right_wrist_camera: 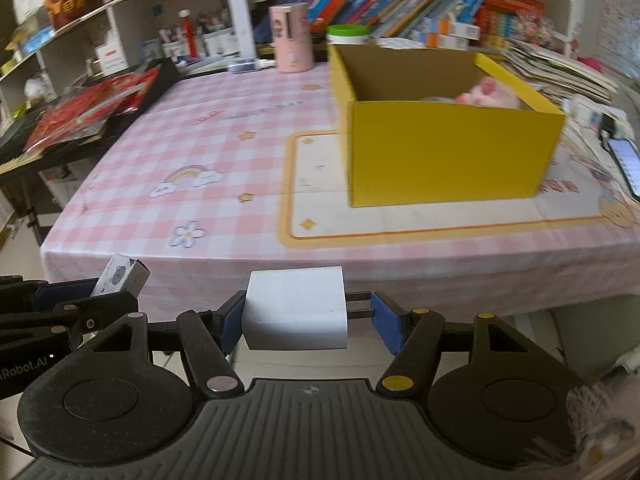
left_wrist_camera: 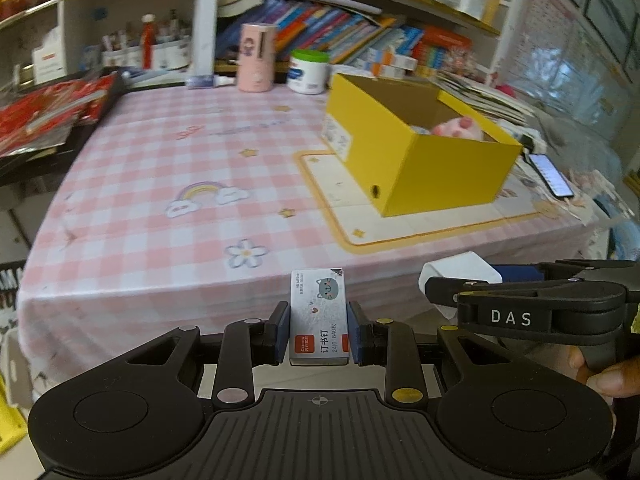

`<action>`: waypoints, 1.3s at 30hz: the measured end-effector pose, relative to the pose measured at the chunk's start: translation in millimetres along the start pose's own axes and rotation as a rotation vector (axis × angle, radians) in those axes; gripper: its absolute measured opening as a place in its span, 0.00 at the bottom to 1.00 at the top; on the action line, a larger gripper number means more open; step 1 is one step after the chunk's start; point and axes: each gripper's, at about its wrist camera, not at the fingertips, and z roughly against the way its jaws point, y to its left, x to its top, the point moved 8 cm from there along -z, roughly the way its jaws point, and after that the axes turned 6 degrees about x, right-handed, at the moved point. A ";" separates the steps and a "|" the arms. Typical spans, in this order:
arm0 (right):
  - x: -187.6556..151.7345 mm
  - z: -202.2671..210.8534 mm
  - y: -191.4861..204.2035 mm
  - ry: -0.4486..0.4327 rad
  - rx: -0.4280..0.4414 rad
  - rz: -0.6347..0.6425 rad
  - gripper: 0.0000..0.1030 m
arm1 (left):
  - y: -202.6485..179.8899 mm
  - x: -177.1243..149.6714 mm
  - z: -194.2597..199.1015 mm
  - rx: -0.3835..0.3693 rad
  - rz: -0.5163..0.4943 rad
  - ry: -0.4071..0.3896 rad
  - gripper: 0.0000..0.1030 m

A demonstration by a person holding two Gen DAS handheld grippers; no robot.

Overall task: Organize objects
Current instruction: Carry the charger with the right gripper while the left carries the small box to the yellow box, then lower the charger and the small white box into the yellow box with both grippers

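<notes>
The left tool (left_wrist_camera: 319,334) is black with blue pads, ribbed housing and round brass-coloured pivots.

Left tool (left_wrist_camera: 319,330) clamped on a small staple box (left_wrist_camera: 318,318), both blue pads pressed against its long sides, cat print facing up. Right tool (left_wrist_camera: 460,280) just beside it at the right edge, carrying a white block (left_wrist_camera: 460,270), with a hand (left_wrist_camera: 608,376) wrapped around its grip. Beyond, a bench under a pink checked cloth (left_wrist_camera: 160,160) printed with a rainbow and a flower. On a cream mat (left_wrist_camera: 400,224), an open yellow box (left_wrist_camera: 420,160) with a pink soft toy (left_wrist_camera: 460,126) inside. Just right of the box, a lit phone (left_wrist_camera: 552,174). At the far edge, a pink cylinder (left_wrist_camera: 256,58) beside a green-lidded white jar (left_wrist_camera: 308,72). Behind, shelves of books (left_wrist_camera: 340,28).
</notes>
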 end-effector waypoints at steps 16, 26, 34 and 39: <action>5.9 16.5 -91.9 -0.014 -0.121 -0.136 0.62 | -80.7 34.1 -38.1 -0.108 -0.120 0.007 0.27; 34.2 7.6 -134.2 -0.020 -0.122 -0.122 0.62 | -112.3 64.0 -59.5 -0.094 -0.139 -0.028 0.27; 77.1 13.1 -167.2 -0.131 -0.118 -0.092 0.62 | -139.5 106.8 -65.9 -0.077 -0.167 -0.132 0.27; 113.0 15.5 -186.5 -0.216 -0.104 -0.050 0.62 | -152.7 140.7 -73.7 -0.051 -0.160 -0.198 0.27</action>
